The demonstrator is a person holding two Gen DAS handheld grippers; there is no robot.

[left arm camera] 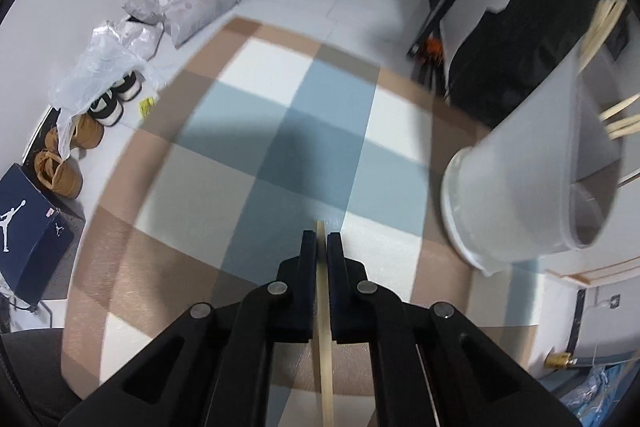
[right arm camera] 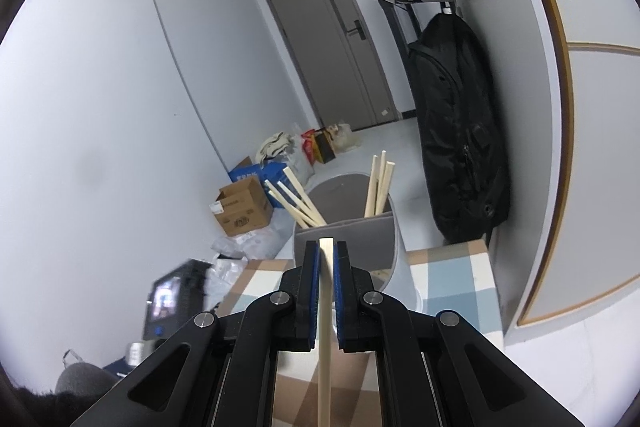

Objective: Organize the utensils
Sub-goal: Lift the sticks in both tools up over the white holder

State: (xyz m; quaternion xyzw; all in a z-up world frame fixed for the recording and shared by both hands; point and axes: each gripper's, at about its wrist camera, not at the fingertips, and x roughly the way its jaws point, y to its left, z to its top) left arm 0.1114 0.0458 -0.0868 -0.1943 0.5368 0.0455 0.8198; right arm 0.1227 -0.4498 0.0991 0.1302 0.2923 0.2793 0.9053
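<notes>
Left gripper [left arm camera: 321,241] clamps a chopstick [left arm camera: 325,327], long axis along its fingers, tip pointing far. Right gripper [right arm camera: 327,251] clamps another chopstick [right arm camera: 325,327] the same way. Jordan logo on blue shoebox [left arm camera: 28,227].

Lighting was even, cool and indoor, source not visible. Both fisheye views curved strongly toward dark, vignetted edges. The checked tablecloth [left arm camera: 256,147] and white holder [left arm camera: 520,195] were motion-blurred; a soft shadow crossed the cloth. The door [right arm camera: 336,47] appeared sharp.
</notes>
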